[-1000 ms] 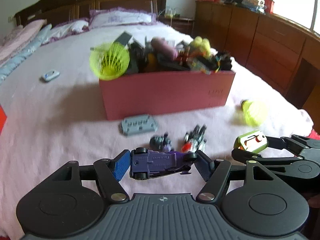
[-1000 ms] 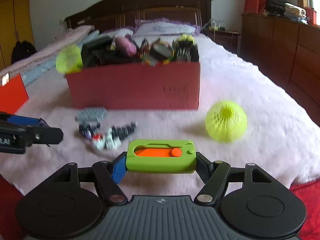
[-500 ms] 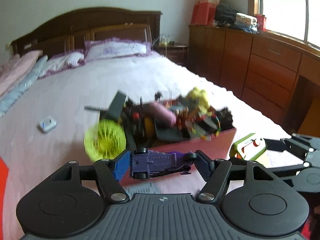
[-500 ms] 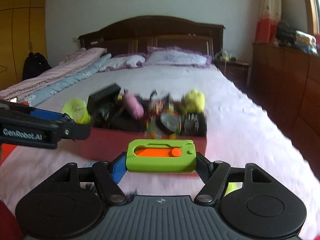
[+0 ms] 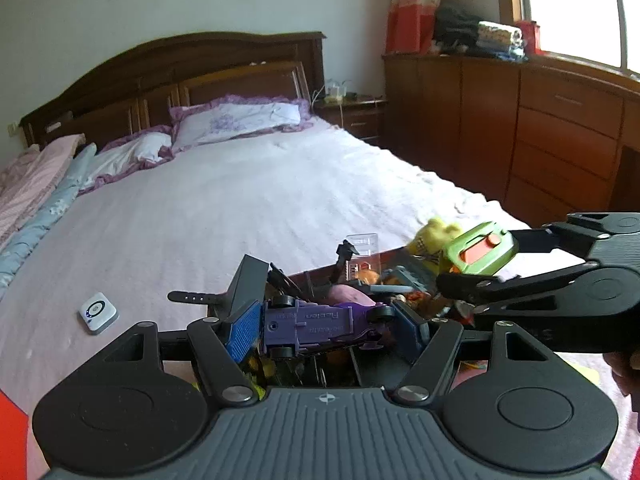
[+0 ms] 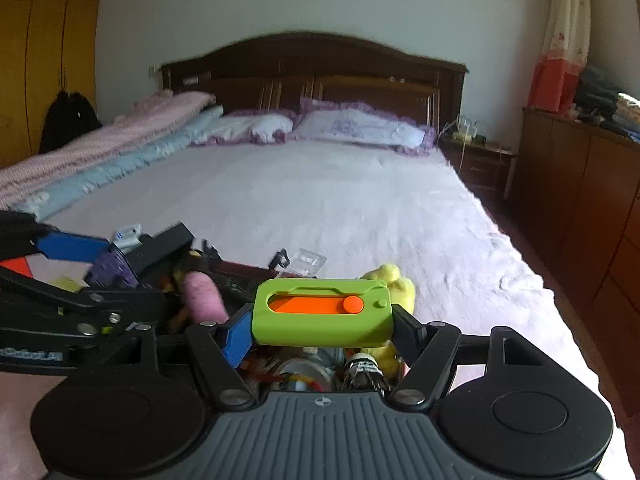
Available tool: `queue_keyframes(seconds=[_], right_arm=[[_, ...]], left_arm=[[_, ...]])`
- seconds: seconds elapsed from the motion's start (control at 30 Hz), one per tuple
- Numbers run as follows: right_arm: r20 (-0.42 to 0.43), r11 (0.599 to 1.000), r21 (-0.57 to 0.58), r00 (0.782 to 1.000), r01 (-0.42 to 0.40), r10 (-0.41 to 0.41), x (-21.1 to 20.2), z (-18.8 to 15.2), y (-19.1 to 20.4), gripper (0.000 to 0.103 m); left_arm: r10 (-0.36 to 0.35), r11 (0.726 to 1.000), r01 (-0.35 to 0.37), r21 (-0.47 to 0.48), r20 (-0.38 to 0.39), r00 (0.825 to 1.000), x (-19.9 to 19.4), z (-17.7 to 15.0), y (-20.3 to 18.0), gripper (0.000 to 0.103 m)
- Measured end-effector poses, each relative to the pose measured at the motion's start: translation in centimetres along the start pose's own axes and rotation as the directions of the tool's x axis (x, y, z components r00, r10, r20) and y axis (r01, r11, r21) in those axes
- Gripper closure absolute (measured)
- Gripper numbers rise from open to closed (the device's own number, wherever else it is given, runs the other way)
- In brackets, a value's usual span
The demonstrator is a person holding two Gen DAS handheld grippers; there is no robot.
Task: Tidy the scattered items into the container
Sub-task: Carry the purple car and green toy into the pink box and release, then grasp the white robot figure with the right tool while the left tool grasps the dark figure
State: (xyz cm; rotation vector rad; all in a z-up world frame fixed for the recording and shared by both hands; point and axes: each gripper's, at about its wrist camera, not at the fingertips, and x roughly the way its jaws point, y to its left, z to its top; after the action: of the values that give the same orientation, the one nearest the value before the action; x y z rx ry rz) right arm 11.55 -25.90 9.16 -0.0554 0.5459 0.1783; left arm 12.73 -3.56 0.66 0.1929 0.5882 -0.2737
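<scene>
Clutter fills the red box [image 5: 308, 276] almost to overflowing: a yellow plush toy [image 5: 434, 236], a pink rounded piece [image 6: 202, 296], a clear plastic case [image 5: 362, 246], a black strap [image 5: 196, 297] and a dark slab [image 5: 248, 284] that juts above the rim. Only a thin strip of the box's far wall shows in either view, the rest hidden behind the tools. The left claw [image 5: 326, 326] is clenched on a purple toy car [image 5: 320, 324], gripped end to end between ribbed blue pads and turned so its underside, moulded with raised lettering too small to read surely, faces the camera; it hangs over the heap in the box. The right claw [image 6: 322, 330] grasps a lime-green plastic case [image 6: 322, 312] with rounded corners and an orange slider set in a slot, also above the box, just beside the plush toy. A small white gadget [image 5: 98, 313] lies apart on the pale, softly ribbed bedspread [image 5: 240, 208]. Printed letters on the left tool's side are partly cut off.
</scene>
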Motion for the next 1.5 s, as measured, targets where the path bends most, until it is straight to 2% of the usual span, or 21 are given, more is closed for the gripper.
queue_keyframes(seconds=[0.13,0.27,0.43,0.6,0.83,0.97,1.17,1.3,1.5], right_arm=[[-0.045,1.0,-0.011,0.999,-0.005,0.005,1.9,0.4,-0.2,0.031],[-0.037,1.0,-0.021,0.999,0.009,-0.009,2.0,0.5,-0.5,0.029],[-0.019,1.0,-0.005,1.0,0.013,-0.013,0.7,0.3,-1.0,0.027],[-0.001,1.0,0.001,1.0,0.001,-0.001,-2.0,-0.9,-0.9,0.027],[-0.01,0.999,-0.046,1.0,-0.014,0.013,-6.3,-4.4,0.7,0.026],[-0.044,0.996,-0.079,0.999,-0.033,0.03,-7.9,-7.2,2.2,0.024],[-0.126,0.983,-0.15,0.988,-0.104,0.085,-9.0,-11.4,4.9,0.024],[-0.155,0.962,-0.217,0.979,-0.163,0.131,-9.3,-13.6,6.9,0.018],[-0.176,0.945,-0.245,0.969,-0.215,0.175,-8.6,-14.9,8.4,0.016]], left_arm=[[0.015,1.0,-0.015,0.019,-0.013,1.0,0.7,0.4,0.1,0.028],[0.022,1.0,-0.021,0.019,-0.008,1.0,0.2,0.2,0.2,0.023],[0.02,1.0,-0.02,0.007,0.002,1.0,-1.7,-0.5,0.2,0.019],[0.02,0.999,-0.02,0.036,0.012,1.0,-4.5,-2.3,-0.3,0.017],[0.031,1.0,-0.031,0.005,-0.012,0.999,-8.0,-6.1,-0.7,0.013],[0.044,0.999,-0.045,-0.009,-0.052,0.998,-9.1,-8.5,-1.1,0.012],[0.063,0.998,-0.063,-0.003,-0.126,0.99,-9.6,-11.2,-1.4,0.012],[0.062,0.997,-0.068,-0.034,-0.146,0.987,-9.8,-12.0,-1.2,0.012],[0.063,0.995,-0.075,-0.066,-0.17,0.984,-9.8,-13.0,-0.8,0.012]])
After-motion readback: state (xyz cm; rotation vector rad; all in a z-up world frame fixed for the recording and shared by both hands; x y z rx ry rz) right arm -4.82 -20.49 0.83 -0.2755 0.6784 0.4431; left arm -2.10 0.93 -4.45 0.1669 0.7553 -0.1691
